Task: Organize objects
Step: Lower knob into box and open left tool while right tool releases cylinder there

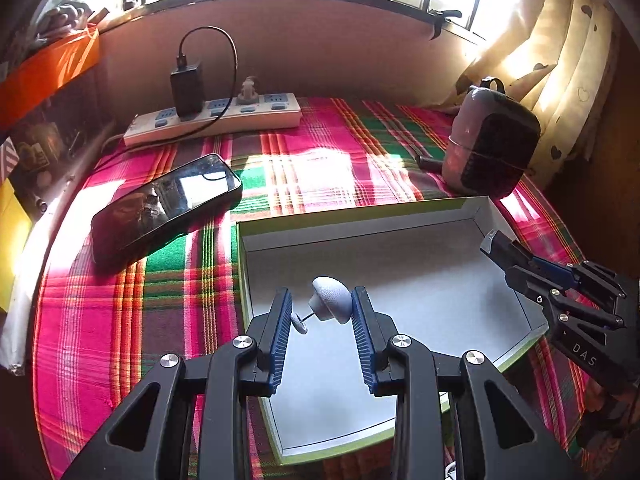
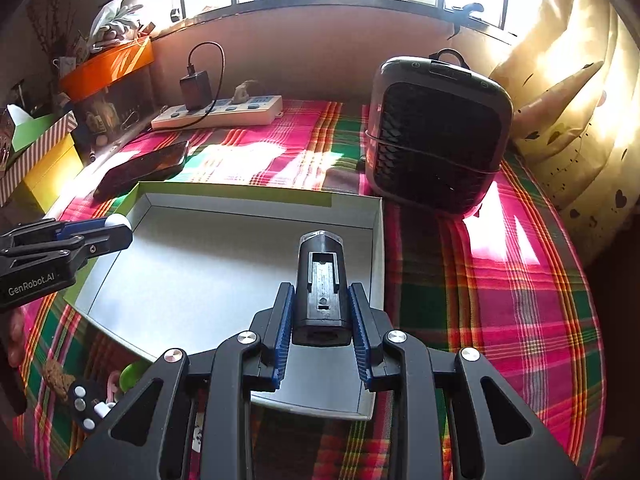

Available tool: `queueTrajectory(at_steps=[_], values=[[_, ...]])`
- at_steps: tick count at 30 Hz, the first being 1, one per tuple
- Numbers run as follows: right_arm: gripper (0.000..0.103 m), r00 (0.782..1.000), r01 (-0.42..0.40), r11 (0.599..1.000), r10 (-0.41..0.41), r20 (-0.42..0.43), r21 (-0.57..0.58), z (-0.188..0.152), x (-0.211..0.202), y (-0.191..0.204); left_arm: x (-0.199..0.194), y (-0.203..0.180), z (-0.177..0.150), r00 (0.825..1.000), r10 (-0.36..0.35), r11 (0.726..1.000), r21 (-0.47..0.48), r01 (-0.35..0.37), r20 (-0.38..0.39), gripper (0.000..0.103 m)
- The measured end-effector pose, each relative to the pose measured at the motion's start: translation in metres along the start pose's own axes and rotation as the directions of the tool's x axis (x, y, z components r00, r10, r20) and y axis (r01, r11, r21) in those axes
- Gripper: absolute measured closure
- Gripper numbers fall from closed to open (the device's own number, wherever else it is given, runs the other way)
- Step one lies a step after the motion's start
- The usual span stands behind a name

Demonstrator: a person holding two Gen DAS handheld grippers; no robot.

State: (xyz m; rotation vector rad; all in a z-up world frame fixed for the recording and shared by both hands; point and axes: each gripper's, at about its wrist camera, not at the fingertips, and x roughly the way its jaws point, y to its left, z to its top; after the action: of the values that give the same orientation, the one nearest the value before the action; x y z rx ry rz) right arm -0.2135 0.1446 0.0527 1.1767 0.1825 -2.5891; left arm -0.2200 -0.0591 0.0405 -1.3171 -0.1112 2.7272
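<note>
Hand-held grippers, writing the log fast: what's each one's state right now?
Left hand-held gripper: closed on a small white mushroom-shaped piece.
Right hand-held gripper: closed on a black torch-like device.

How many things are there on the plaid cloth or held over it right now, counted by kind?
Trays: 1, the white tray
Phones: 1, the phone
Power strips: 1, the power strip
Heaters: 1, the black heater
Held items: 2, the white knob in the left gripper, the black flashlight in the right gripper
Total: 6
</note>
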Motion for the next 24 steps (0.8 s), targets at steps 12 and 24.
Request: queueTrajectory(at_steps=[12,24], values=[[0.075,1.000,0.008,1.000,-0.008,-0.018,0.009,0.006,0.018,-0.001,0.030,0.004,0.011,0.999,0.014,1.000,-0.005,-0.015,-0.036,0.074],[0.075,1.000,0.020,1.000,-0.020,-0.016,0.001,0.007,0.025,0.001,0.037,-0.001,0.013,0.999,0.035,0.999,0.026,-0.034,-0.034,0.074]])
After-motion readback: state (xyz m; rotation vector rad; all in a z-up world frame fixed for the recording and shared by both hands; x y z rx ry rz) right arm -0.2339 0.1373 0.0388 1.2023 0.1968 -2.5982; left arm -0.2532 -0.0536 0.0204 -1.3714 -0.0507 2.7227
